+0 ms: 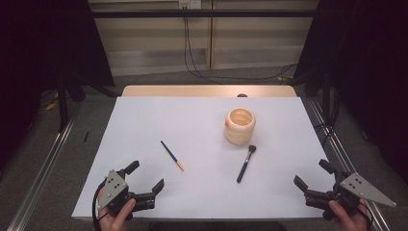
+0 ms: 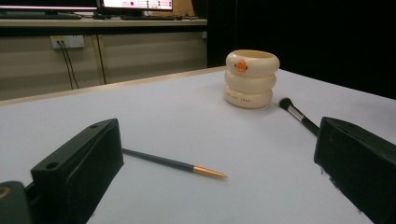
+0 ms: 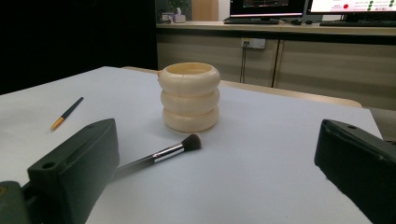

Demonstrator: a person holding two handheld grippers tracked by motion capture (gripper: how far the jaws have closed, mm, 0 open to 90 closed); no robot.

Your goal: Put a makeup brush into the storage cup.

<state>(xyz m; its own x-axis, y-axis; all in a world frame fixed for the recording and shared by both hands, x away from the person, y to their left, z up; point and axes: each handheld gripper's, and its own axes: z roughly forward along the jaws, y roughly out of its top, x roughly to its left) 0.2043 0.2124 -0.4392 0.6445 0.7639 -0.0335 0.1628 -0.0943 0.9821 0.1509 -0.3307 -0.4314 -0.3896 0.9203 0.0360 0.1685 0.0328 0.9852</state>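
Note:
A cream ribbed cup stands upright on the white table, right of centre. A black makeup brush lies just in front of it, bristles toward the cup. A thin dark pencil with an orange tip lies left of centre. My left gripper rests open at the front left, the pencil ahead of it. At the front right corner my right gripper is open, empty, facing the brush.
The white table top ends at a wooden strip at the back. Metal rails run along both sides of the table on the floor. Cables hang from a wall socket behind. Dark curtains stand at left and right.

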